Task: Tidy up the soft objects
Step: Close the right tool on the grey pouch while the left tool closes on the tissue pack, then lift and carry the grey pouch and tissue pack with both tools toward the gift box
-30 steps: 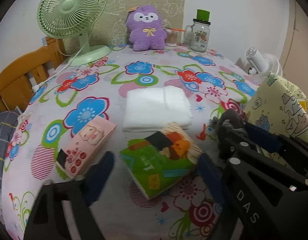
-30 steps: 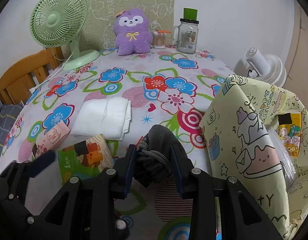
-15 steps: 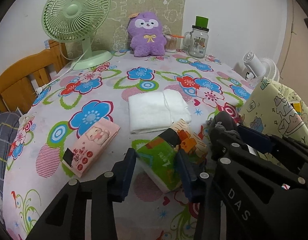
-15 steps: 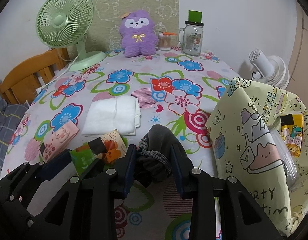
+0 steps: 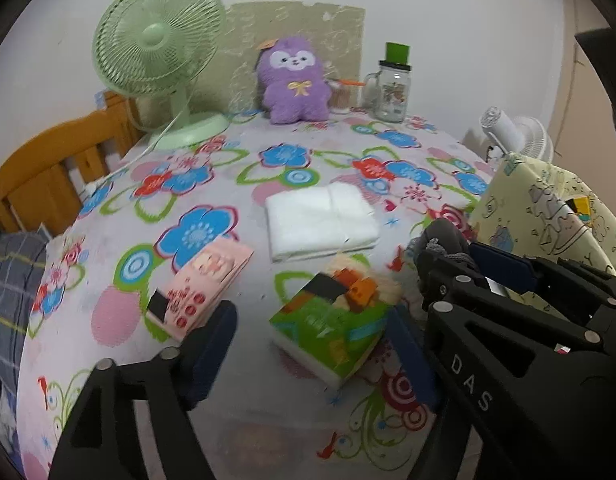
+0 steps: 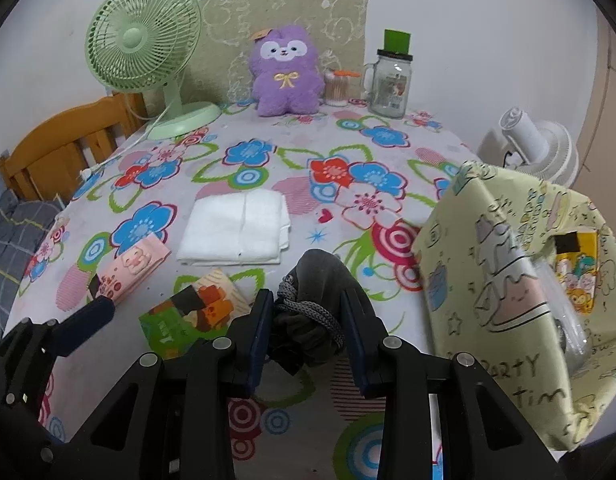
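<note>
Between the pads of the left claw (image 5: 312, 344), whose jaws were opening, sat the green tissue pack (image 5: 332, 322), released on the counter (image 5: 235, 288) and touched by neither pad. It looked light, squashy and slick in its wrapper; a grip across its short sides would likely hold best. At three o'clock from it, the right claw (image 6: 308, 330) was clenched on a dark drawstring pouch (image 6: 316, 292), limp and easily crushed. At twelve o'clock lay a folded white cloth (image 5: 320, 220).
</note>
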`<action>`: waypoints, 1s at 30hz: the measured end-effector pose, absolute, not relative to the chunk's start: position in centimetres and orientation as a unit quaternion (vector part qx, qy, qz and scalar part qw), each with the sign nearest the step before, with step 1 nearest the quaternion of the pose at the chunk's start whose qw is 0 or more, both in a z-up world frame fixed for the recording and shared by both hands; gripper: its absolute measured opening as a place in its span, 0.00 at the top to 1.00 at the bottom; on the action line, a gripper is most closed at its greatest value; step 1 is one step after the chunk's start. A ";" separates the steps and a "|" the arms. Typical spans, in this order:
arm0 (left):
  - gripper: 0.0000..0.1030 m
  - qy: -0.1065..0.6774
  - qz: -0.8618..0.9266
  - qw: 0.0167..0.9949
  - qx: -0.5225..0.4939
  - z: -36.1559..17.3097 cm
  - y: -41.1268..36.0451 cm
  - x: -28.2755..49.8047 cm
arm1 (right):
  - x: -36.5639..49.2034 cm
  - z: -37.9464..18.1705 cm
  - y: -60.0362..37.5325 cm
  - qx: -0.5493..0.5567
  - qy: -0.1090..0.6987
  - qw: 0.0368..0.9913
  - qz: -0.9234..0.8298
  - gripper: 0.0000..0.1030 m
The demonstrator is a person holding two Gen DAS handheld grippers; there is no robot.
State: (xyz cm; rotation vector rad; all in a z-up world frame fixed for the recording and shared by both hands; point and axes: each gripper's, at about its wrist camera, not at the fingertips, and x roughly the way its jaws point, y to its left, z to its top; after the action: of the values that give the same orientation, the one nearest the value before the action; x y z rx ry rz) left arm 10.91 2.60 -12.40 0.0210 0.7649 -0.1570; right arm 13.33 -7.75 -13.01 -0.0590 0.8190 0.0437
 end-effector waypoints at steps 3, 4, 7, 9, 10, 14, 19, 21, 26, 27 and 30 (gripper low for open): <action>0.14 0.369 -0.090 0.925 0.018 -12.4 2.1 11.4 | 13.4 -12.8 -7.9 -0.030 0.396 0.918 0.014 0.64; 0.13 0.371 -0.095 0.924 0.021 -12.5 2.0 11.6 | 13.5 -12.9 -8.0 -0.030 0.397 0.917 0.012 0.64; 0.11 0.378 -0.109 0.919 0.019 -13.1 1.8 12.4 | 13.7 -13.2 -8.2 -0.028 0.402 0.915 0.004 0.64; 0.11 0.383 -0.112 0.917 0.020 -13.5 1.7 12.7 | 14.0 -13.6 -8.4 -0.026 0.408 0.913 -0.003 0.64; 0.11 0.388 -0.113 0.915 0.019 -13.7 1.7 13.0 | 14.1 -13.8 -8.4 -0.025 0.411 0.911 -0.005 0.64; 0.29 0.406 -0.116 0.906 0.012 -14.3 1.9 13.5 | 14.3 -14.3 -8.3 -0.025 0.419 0.908 -0.006 0.64; 0.42 0.401 -0.117 0.908 0.008 -14.1 2.2 12.9 | 14.1 -14.2 -7.9 -0.026 0.416 0.909 0.002 0.63; 0.45 0.400 -0.116 0.909 0.006 -13.9 2.3 12.6 | 14.0 -14.0 -7.9 -0.025 0.414 0.910 0.004 0.63; 0.49 0.398 -0.109 0.911 0.001 -13.6 2.4 11.9 | 13.4 -13.7 -7.7 -0.024 0.412 0.911 0.012 0.63; 0.49 0.398 -0.109 0.911 0.000 -13.5 2.5 11.7 | 13.2 -13.6 -7.7 -0.024 0.411 0.911 0.014 0.63; 0.50 0.395 -0.103 0.913 -0.001 -13.3 2.6 11.1 | 12.8 -13.5 -7.5 -0.024 0.409 0.912 0.020 0.63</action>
State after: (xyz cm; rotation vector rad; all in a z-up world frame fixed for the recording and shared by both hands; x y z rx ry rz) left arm 11.07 2.63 -13.29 -0.0031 0.8138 -0.2129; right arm 12.75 -7.53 -13.47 -0.0485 0.8428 0.0417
